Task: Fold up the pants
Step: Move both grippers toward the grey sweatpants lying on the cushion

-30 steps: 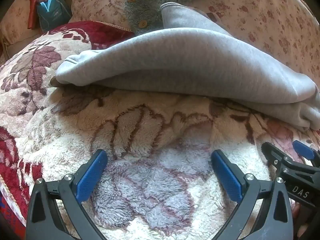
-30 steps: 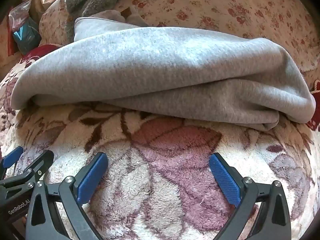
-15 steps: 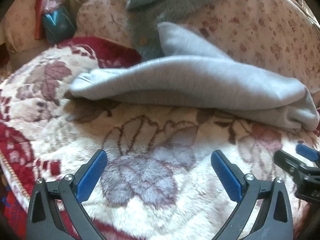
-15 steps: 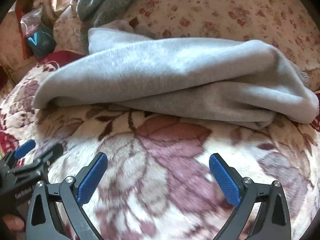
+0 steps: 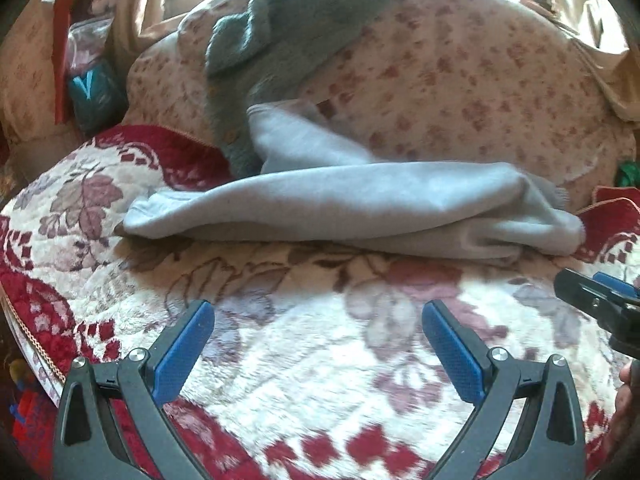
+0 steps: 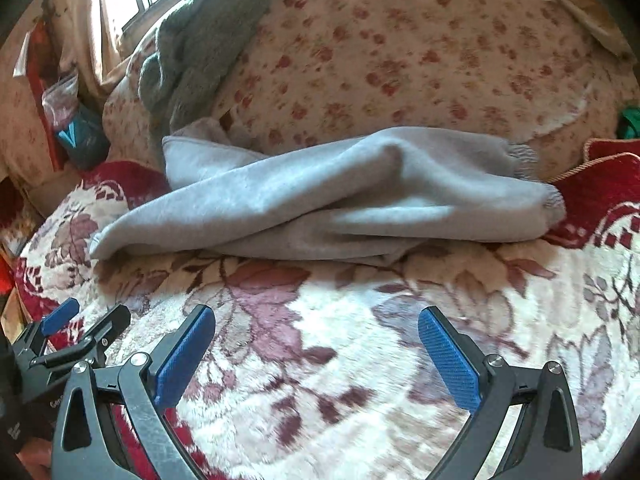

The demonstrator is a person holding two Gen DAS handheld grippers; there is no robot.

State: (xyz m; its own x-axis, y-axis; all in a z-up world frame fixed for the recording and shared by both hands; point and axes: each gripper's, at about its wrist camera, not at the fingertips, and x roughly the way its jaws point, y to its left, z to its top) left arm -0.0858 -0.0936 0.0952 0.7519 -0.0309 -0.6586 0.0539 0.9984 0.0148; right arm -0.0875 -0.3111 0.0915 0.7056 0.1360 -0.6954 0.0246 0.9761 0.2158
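Pants: the grey pants (image 5: 352,208) lie folded in a long bundle across the far part of the blanket (image 5: 304,344), one end poking up against the pillow (image 5: 460,92).
Near edge: the fold line runs left to right, low on the blanket, with a ribbed cuff (image 6: 554,200) at the right end.
Open room: a broad stretch of bare floral blanket sits between the bundle and both tools.
Behind: the pillow and a grey fleece (image 5: 280,40) crowd the back edge.
Left gripper (image 5: 318,344): jaws spread wide, nothing between them, hovering level over the blanket, well short of the pants.
Right gripper (image 6: 316,344): spread just as wide, empty, alongside the left one and also aimed at the bundle's near edge.
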